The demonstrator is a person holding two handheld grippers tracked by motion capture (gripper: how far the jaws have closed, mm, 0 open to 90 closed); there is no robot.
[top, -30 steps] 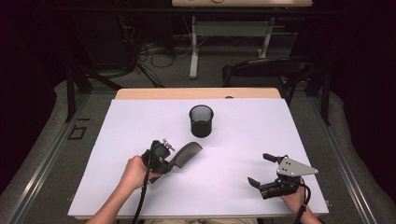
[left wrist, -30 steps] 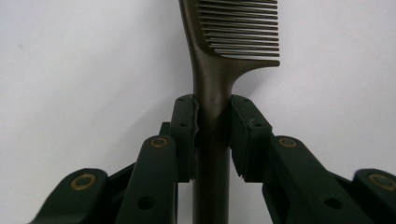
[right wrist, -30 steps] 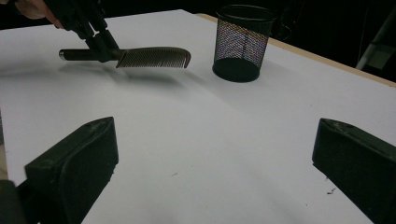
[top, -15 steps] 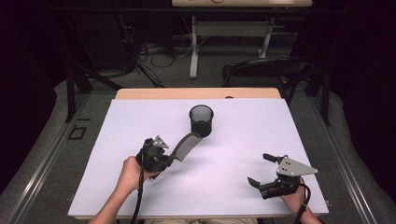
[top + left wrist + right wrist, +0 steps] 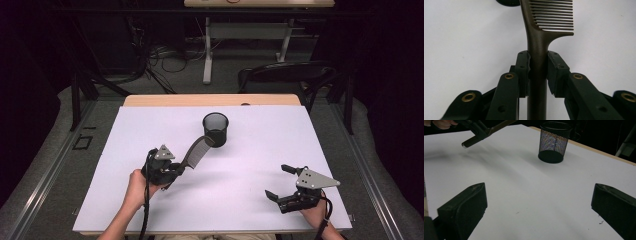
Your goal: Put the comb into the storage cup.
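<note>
Left tongs (image 5: pixel 176 170) pinching the comb (image 5: pixel 196 151) by its handle – in the left gripper view both pads (image 5: pixel 522 72) sit flat on the shaft, teeth end pointing away. Since a second ago the comb has swung up and forward: its tip was low over the bench (image 5: pixel 250 200) beside the hand, now it's lifted and sits right at the rim of the mesh cup (image 5: pixel 216 128). I read that as lined up for the drop-in – what's left is tipping it over the rim and letting go. Right tongs (image 5: pixel 280 181) spread wide, nothing between them, parked at the near right of the bench
</note>
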